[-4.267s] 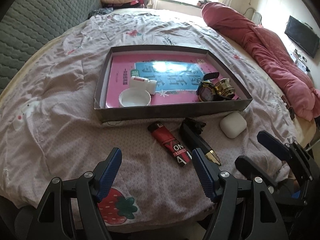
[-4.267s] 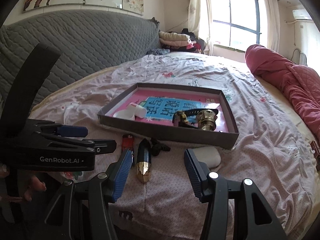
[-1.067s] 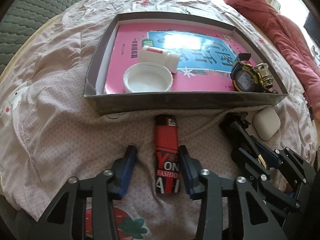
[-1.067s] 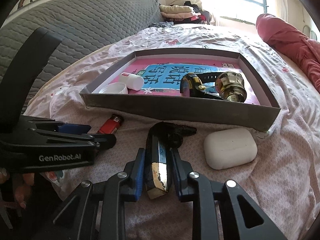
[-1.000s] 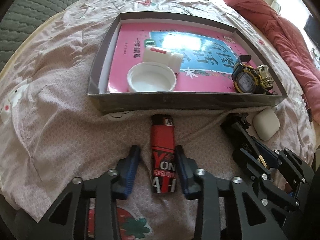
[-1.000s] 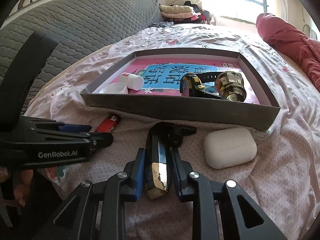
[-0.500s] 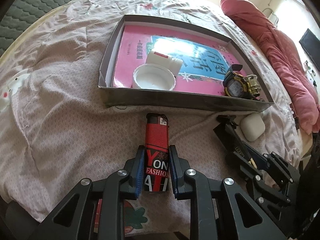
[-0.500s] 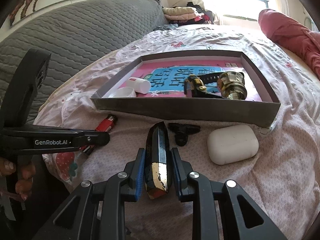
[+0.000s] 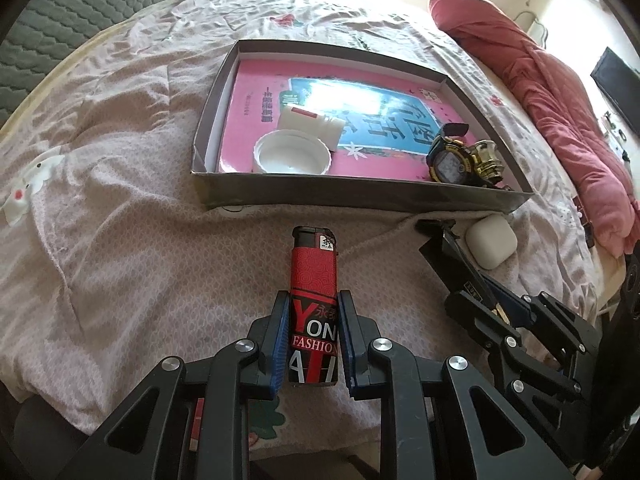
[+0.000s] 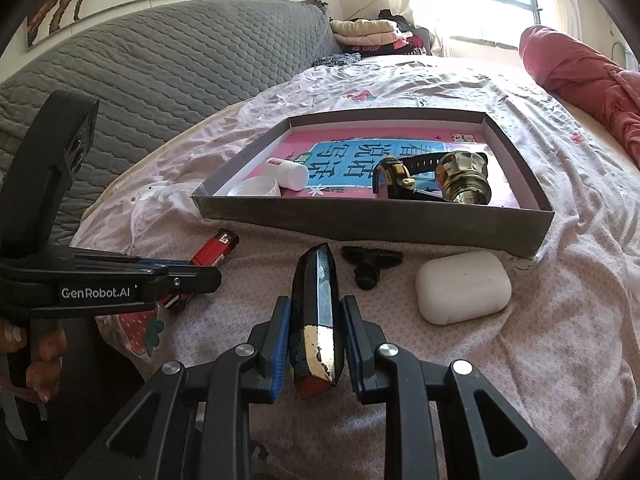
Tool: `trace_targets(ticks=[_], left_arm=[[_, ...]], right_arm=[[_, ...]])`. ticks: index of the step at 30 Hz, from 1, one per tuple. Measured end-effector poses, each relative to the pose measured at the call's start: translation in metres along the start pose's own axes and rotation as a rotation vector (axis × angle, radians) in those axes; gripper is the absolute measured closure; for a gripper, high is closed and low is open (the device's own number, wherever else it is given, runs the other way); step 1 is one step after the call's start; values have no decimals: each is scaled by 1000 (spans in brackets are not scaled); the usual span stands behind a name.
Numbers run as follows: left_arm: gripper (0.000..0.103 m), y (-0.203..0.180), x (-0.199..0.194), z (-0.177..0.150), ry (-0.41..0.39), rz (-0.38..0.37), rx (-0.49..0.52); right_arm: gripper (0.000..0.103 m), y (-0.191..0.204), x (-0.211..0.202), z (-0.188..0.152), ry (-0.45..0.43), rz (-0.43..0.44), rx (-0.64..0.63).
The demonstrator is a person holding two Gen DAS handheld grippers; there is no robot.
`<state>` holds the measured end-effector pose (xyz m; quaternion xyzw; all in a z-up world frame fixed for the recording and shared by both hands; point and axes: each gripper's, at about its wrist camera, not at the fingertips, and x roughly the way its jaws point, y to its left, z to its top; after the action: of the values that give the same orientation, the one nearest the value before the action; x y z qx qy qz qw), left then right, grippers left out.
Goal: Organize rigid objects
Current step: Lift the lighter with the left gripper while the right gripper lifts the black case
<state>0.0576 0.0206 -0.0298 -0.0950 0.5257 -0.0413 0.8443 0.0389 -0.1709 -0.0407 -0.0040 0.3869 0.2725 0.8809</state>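
Observation:
My left gripper (image 9: 312, 340) is shut on a red and black lighter (image 9: 313, 300) and holds it just above the bedsheet, in front of the grey tray (image 9: 360, 196). My right gripper (image 10: 315, 340) is shut on a black and gold faceted tube (image 10: 316, 312), also lifted, near the tray's front wall (image 10: 372, 220). The lighter also shows in the right wrist view (image 10: 212, 250). In the tray lie a white lid (image 9: 293, 157), a small white bottle (image 9: 310, 125), a black and gold watch (image 9: 447, 160) and a gold-capped bottle (image 9: 486, 162).
A white earbud case (image 10: 464, 286) and a small black clip (image 10: 370, 264) lie on the sheet before the tray. A red quilt (image 9: 532, 92) runs along the bed's right side. A grey quilted headboard (image 10: 140, 80) stands at the left.
Both grippers went from open to shut on their objects and have lifted them. The black clip has come apart from the tube and stays on the sheet.

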Motion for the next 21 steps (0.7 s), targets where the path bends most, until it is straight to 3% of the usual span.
trace_targets(ticks=[21], left_arm=[[80, -18, -32, -6, -60, 9, 58]], right_arm=[[78, 3, -36, 2, -91, -25, 0]])
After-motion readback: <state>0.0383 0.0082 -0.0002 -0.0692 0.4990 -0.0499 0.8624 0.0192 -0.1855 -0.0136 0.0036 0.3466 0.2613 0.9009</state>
